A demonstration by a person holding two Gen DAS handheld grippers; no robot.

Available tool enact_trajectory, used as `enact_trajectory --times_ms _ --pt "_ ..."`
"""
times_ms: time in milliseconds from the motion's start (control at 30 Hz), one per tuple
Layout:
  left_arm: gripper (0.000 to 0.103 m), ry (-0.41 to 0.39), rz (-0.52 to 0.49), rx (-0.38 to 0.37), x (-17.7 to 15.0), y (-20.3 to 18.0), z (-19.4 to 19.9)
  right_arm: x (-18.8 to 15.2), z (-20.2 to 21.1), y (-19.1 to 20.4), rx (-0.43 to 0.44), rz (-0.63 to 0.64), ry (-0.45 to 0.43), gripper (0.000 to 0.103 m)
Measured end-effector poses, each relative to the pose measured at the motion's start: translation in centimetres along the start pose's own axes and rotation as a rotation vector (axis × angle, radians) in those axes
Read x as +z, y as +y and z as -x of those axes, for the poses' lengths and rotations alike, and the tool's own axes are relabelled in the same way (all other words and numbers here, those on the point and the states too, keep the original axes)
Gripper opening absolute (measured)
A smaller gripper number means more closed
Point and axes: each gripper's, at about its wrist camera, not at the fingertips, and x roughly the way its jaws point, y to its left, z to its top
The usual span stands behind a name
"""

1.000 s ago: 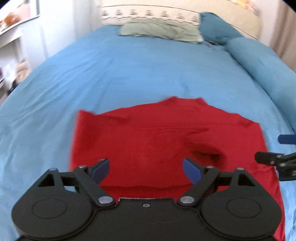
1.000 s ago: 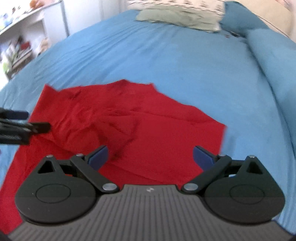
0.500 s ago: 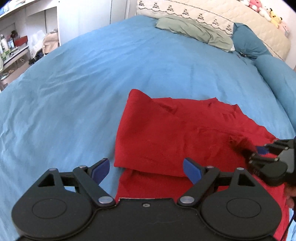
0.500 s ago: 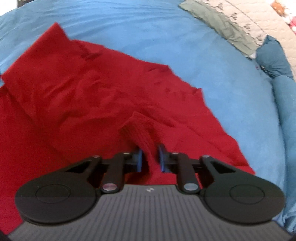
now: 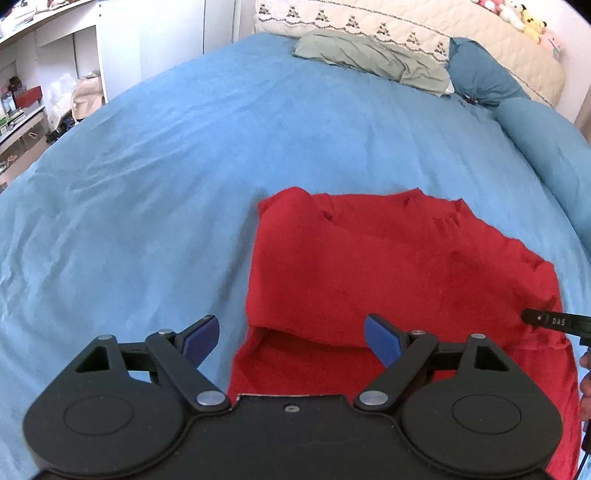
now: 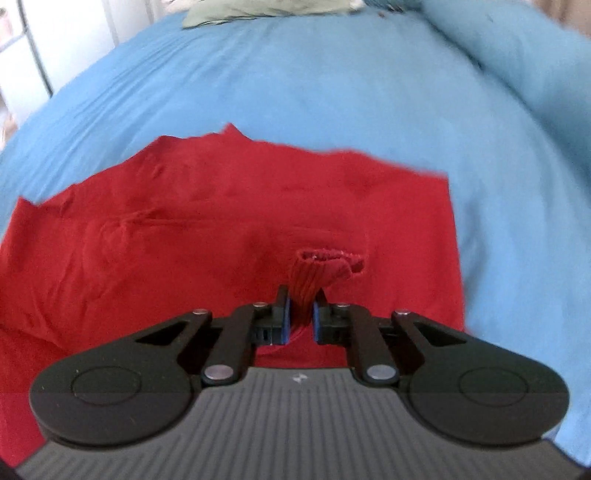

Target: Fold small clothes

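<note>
Shirt (image 5: pixel 388 273), red and partly folded, lies on the blue bedspread (image 5: pixel 147 192) at the near end of the bed, with one layer doubled over another; the upper layer's near edge crosses just ahead of the left gripper (image 5: pixel 291 338). That gripper hovers over the shirt's near left corner with its jaws spread wide and nothing between the blue pads (image 5: pixel 201 336): the left pad sits over bare bedspread, the right pad over red cloth.

Seen from the right wrist, the right gripper (image 6: pixel 300 314) has its jaws drawn nearly together on a bunched, ribbed bit of the shirt (image 6: pixel 221 229), which rises between the pads (image 6: pixel 285 317) and fans out just past them with a rolled hem at its top. The rest of the shirt spreads flat and creased ahead of it and to its left, its right edge straight against the bedspread (image 6: pixel 332 85). In the left view the tip of the right gripper (image 5: pixel 554 320) enters from the right edge, touching the shirt's right side.

Farther off the bedspread runs on, wrinkled. At the head of the bed lies a crumpled green cloth (image 5: pixel 373 61), beside it a teal pillow (image 5: pixel 484 79), and behind both a cream quilted headboard (image 5: pixel 406 26). White shelves (image 5: pixel 44 81) stand to the far left.
</note>
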Motion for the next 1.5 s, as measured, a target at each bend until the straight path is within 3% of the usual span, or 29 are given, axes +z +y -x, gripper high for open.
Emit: enact_trajectory --times_ms 33,67,100,133,233,300,400,500,567,867,1067,1200,1233,1267,1333,1367,1433,1500 --pt "0.089 0.002 -0.001 -0.001 -0.1 0.0 -0.1 -0.3 -0.1 -0.5 0.016 -0.035 -0.004 0.035" --pt "0.089 0.004 -0.003 -0.002 -0.2 -0.1 -0.1 -0.5 0.1 -0.8 0.032 -0.065 -0.007 0.058" --pt "0.089 0.006 -0.005 -0.001 -0.3 -0.1 -0.2 -0.7 0.2 -1.2 0.046 -0.091 -0.009 0.07" --pt "0.089 0.009 -0.007 0.0 -0.4 -0.2 -0.3 -0.8 0.5 -1.5 0.05 -0.108 -0.024 0.089" --pt "0.089 0.022 -0.009 0.002 -0.5 -0.3 -0.4 -0.9 1.2 -1.3 0.058 -0.097 -0.045 0.093" --pt "0.089 0.025 -0.004 0.001 -0.5 -0.3 -0.4 -0.4 0.9 -1.7 0.079 -0.117 -0.023 0.092" --pt "0.089 0.03 -0.006 0.014 -0.5 -0.2 -0.8 -0.2 0.0 -2.2 0.09 -0.149 0.031 0.076" --pt "0.089 0.033 -0.015 0.042 -0.7 0.0 -1.4 0.0 -0.6 -2.6 0.075 -0.163 0.062 0.051" --pt "0.089 0.036 -0.025 0.067 -0.9 0.2 -2.0 0.4 -0.3 -2.9 0.058 -0.14 0.067 0.026" --pt "0.087 0.072 -0.026 0.124 -2.0 1.4 -4.7 3.0 4.8 -4.2 0.045 -0.03 -0.134 0.025" --pt "0.084 0.097 0.014 0.138 -3.1 2.0 -5.8 0.8 1.8 -6.1 -0.066 -0.004 -0.073 0.024" --pt "0.084 0.095 0.002 0.137 -3.5 2.1 -5.6 -0.2 -0.2 -6.2 -0.072 -0.03 -0.036 0.028" --pt "0.084 0.097 -0.006 0.136 -3.7 2.0 -5.5 -0.2 0.0 -6.0 -0.081 -0.025 -0.048 0.035" --pt "0.084 0.086 -0.013 0.136 -3.7 2.1 -5.4 -0.4 0.5 -6.3 -0.086 -0.023 -0.048 0.057" --pt "0.084 0.089 -0.026 0.136 -3.9 2.3 -5.1 -0.6 1.8 -5.8 -0.09 -0.026 -0.078 0.086" --pt "0.084 0.089 -0.029 0.133 -4.0 2.4 -4.9 -0.8 2.6 -5.6 -0.08 -0.02 -0.114 0.094" --pt "0.084 0.09 -0.026 0.126 -4.4 2.6 -4.4 -1.1 4.2 -5.1 -0.032 -0.001 -0.156 0.099" --pt "0.084 0.091 -0.027 0.126 -4.6 2.5 -4.1 -1.0 4.1 -4.6 0.026 0.022 -0.135 0.099"
